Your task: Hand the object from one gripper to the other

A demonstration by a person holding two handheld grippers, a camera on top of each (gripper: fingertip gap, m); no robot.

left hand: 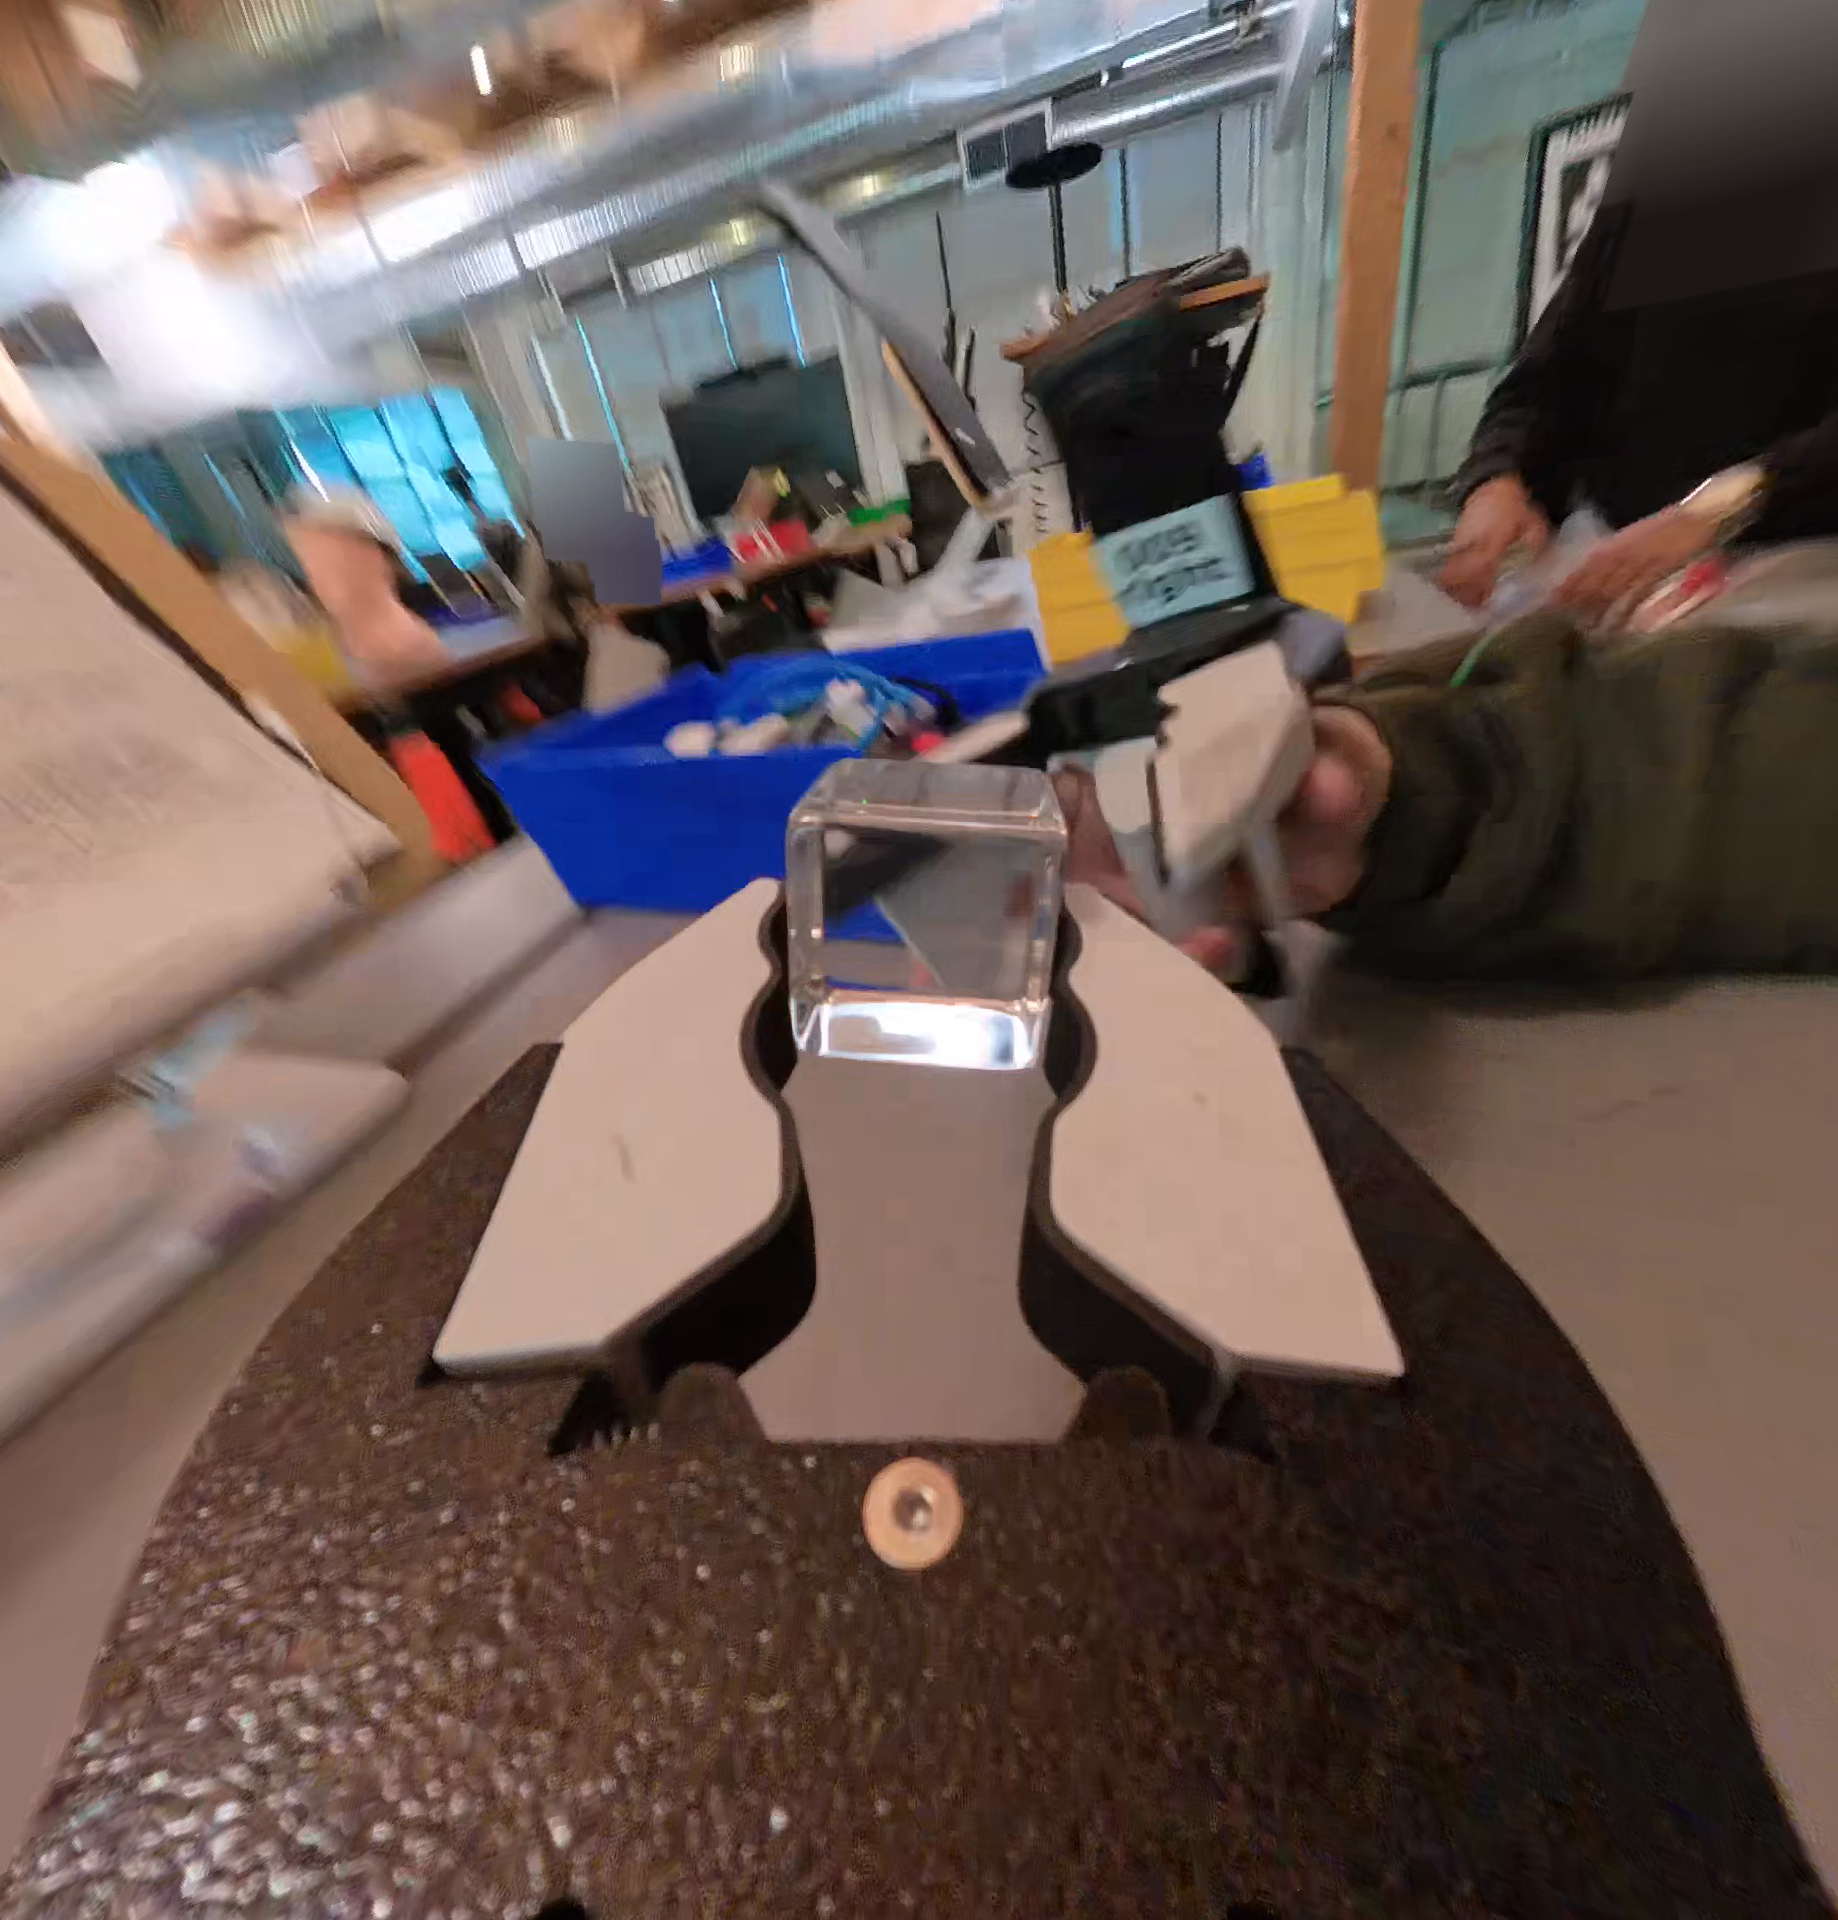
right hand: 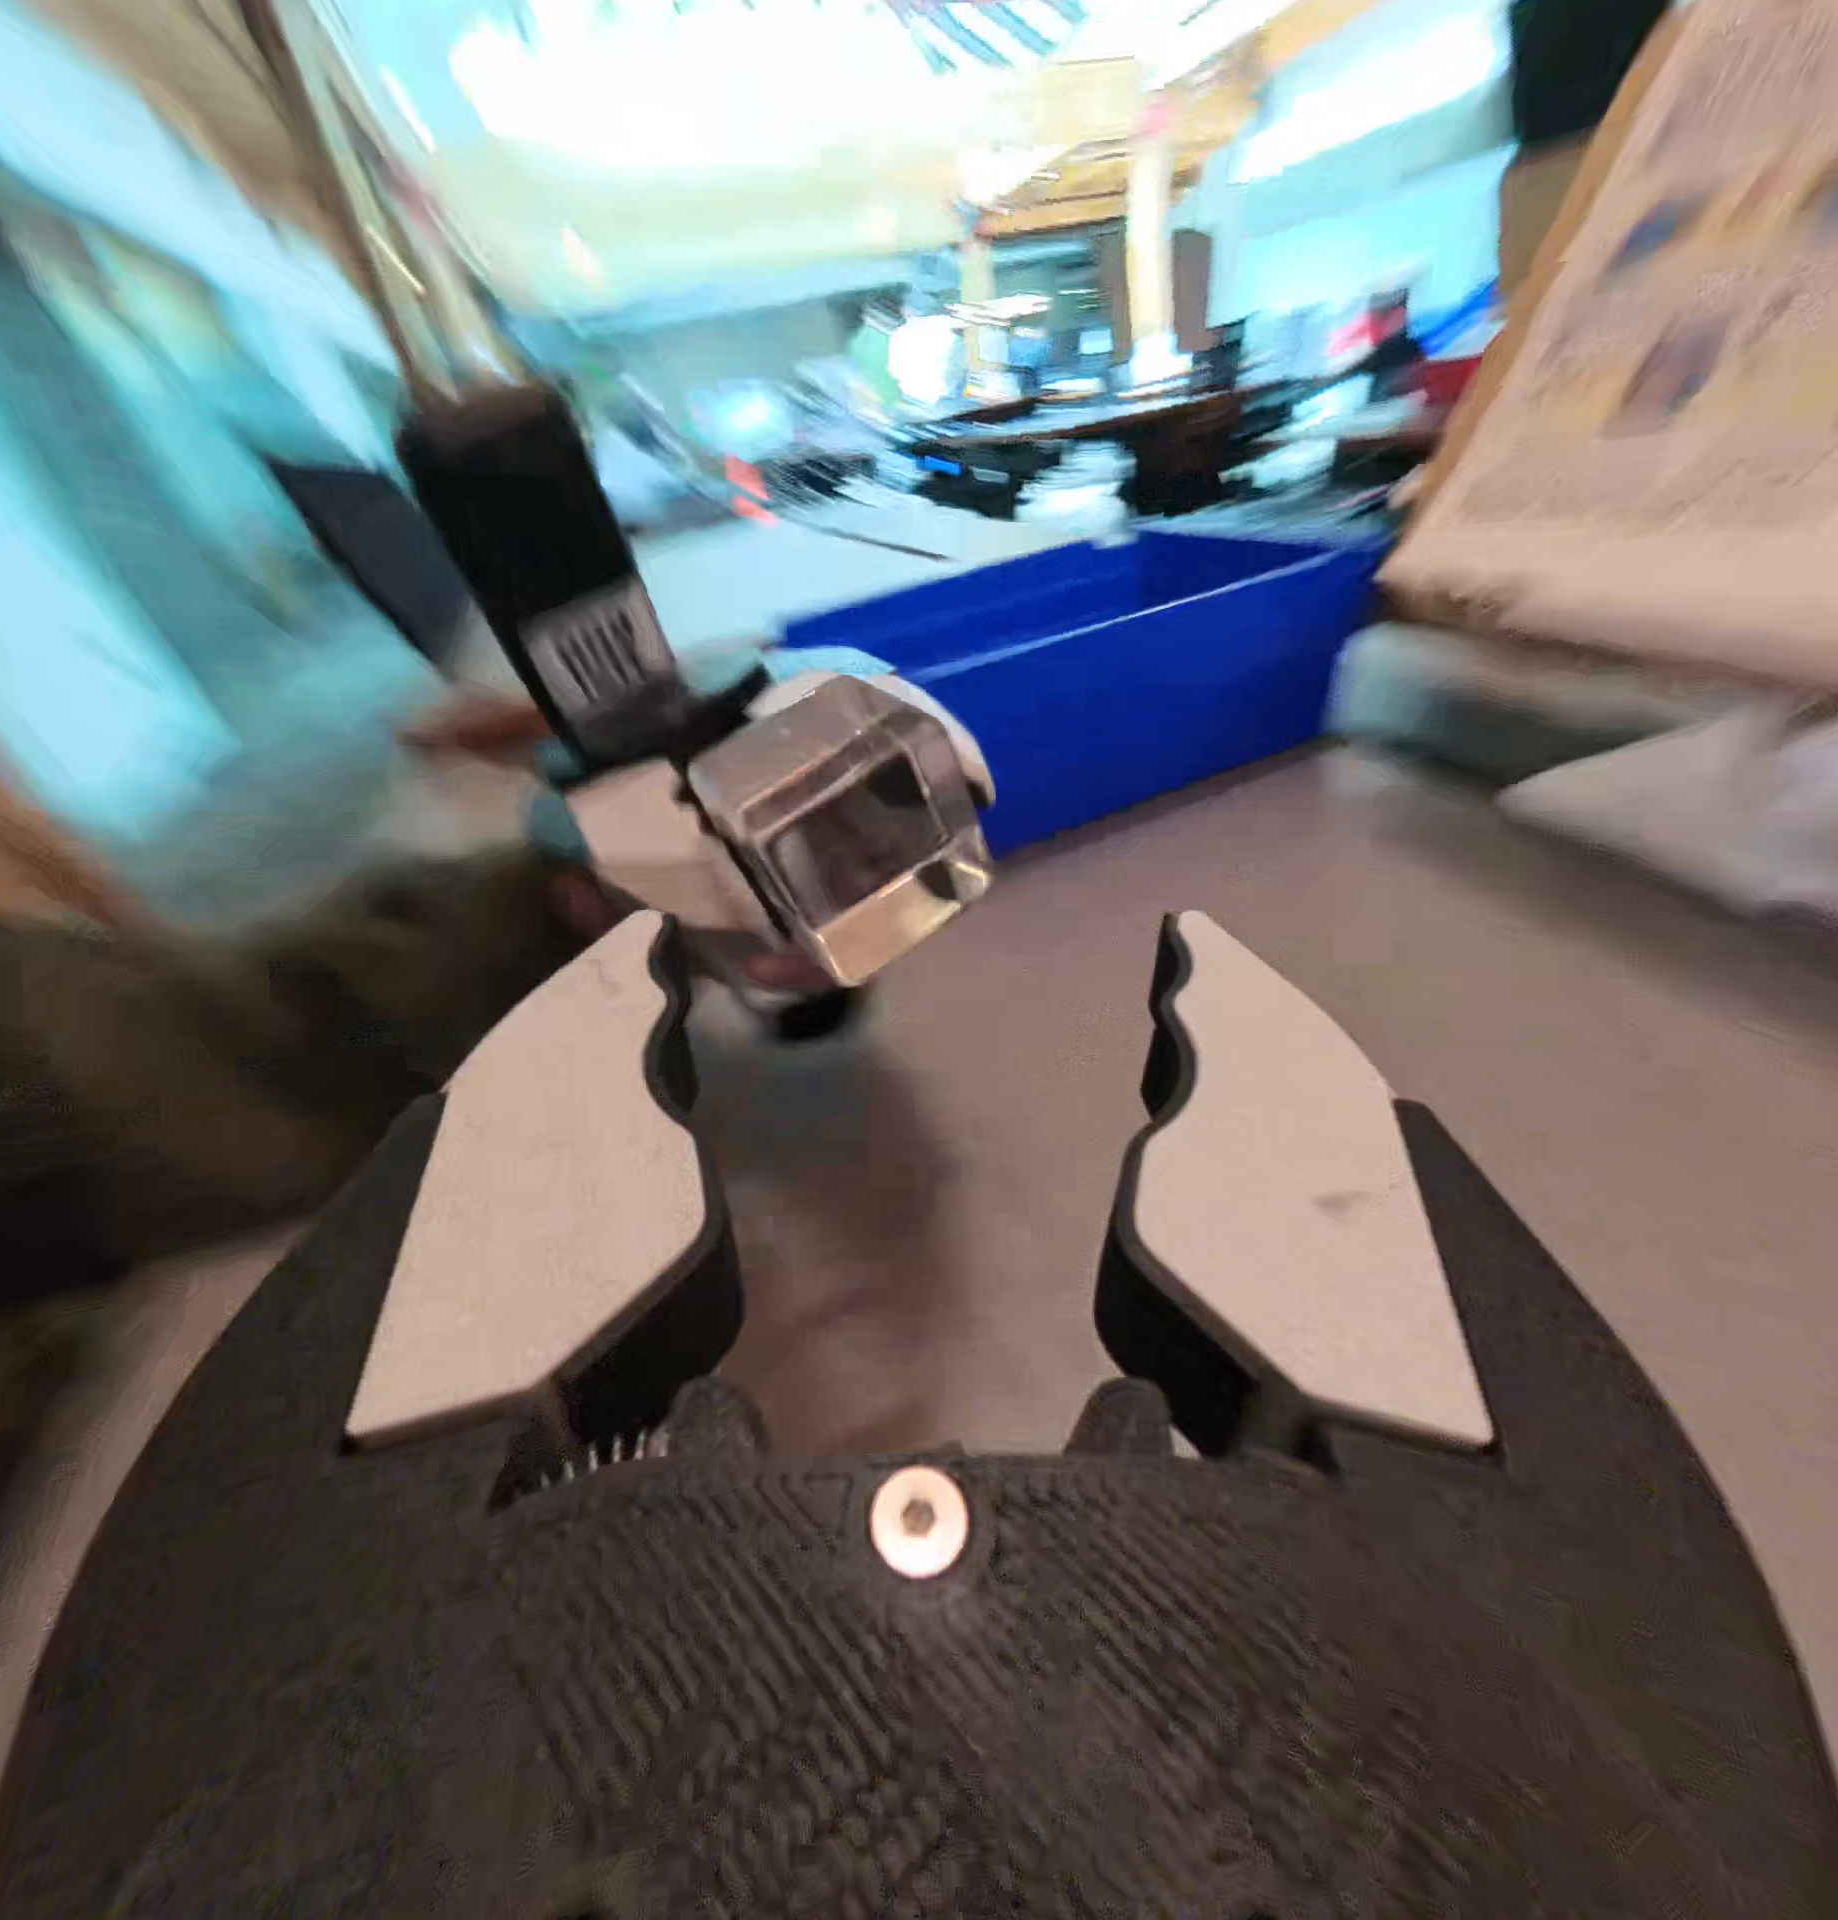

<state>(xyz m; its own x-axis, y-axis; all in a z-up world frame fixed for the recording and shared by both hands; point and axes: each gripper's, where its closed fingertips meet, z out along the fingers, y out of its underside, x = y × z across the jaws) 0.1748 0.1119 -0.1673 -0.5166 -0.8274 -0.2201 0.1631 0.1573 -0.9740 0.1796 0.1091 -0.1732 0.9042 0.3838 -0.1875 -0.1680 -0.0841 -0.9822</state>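
Clear cube (left hand: 923, 914) upright, clamped btwn left gripper (left hand: 920, 935) jaws.

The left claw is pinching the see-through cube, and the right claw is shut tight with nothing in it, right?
Not quite. The left claw does pinch the see-through cube, but the right claw is wide open, not shut, as the right wrist view shows. It is empty.

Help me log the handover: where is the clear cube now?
The clear cube sits clamped at the left tool tips, mid-frame, before the blue bin; the open right tool faces it.
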